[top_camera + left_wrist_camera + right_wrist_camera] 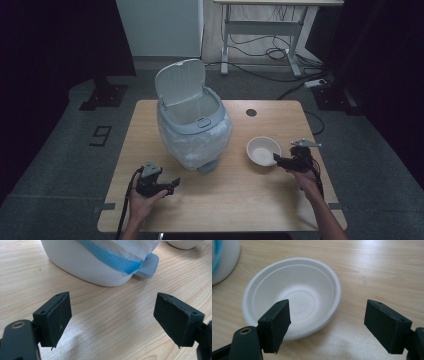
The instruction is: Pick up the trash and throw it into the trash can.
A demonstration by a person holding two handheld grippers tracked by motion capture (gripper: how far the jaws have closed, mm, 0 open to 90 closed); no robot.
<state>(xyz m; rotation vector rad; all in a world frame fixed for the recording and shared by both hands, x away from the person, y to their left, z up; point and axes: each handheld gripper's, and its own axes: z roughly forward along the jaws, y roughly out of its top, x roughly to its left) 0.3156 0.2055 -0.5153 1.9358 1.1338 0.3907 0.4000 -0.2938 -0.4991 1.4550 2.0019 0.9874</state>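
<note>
The fingers of the left gripper (172,186) are standing released over bare wood at the near left of the surface (240,200), while the fingers of the right gripper (276,159) are spreading empty around the near rim of the white bowl (263,150), pressing nothing. The bowl is sitting empty right of centre, not yet lifted, so grasping and carrying it are probably left. The bag-lined bin (194,125), lid open, is standing centre-left, well apart; nothing is blocking the way.

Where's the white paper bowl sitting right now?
In the high view the white paper bowl sits upright and empty on the wooden table, right of the lined bin with the open lid, just left of the right gripper.
</note>
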